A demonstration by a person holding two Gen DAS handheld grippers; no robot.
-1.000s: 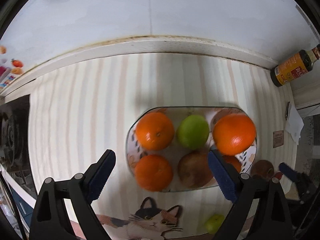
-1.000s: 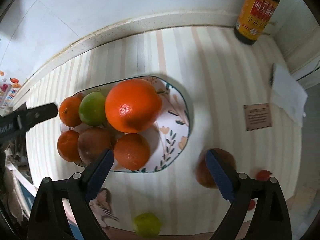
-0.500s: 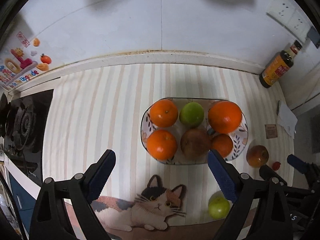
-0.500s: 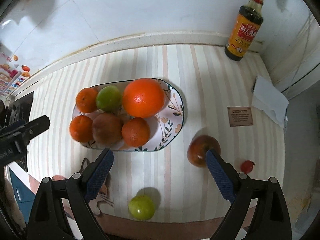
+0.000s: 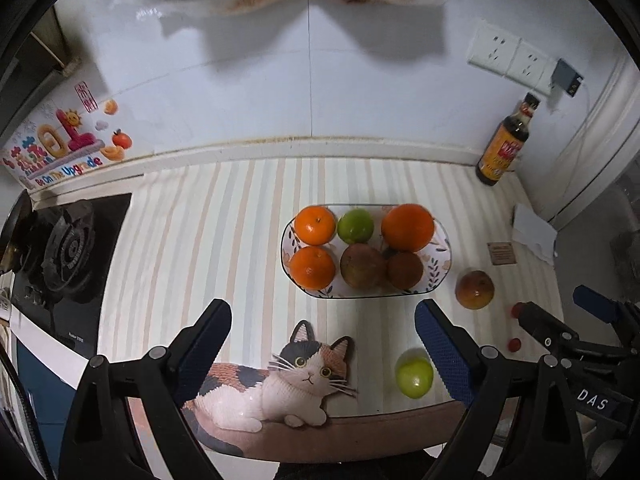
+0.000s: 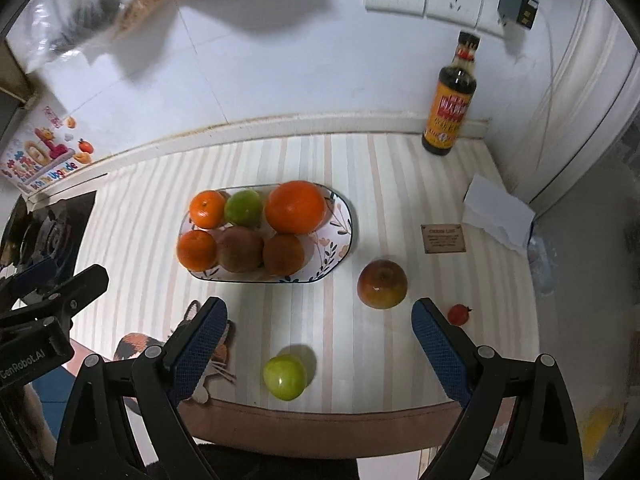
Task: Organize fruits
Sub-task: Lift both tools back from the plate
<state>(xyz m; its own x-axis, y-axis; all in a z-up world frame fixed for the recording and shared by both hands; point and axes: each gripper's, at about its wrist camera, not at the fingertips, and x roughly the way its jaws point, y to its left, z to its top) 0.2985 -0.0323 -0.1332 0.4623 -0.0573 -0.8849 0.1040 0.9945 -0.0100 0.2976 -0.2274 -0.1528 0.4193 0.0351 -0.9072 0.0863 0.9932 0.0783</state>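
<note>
Both grippers have risen from the plate; left gripper and right gripper gape wide, empty, green apple at six o'clock

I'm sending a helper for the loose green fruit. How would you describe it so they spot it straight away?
Start at the oval floral plate of fruit on the striped countertop. Come toward the counter's front edge: the green apple sits alone there, right of the cat decoration. Unlike the plate's green fruit, it touches nothing.
</note>
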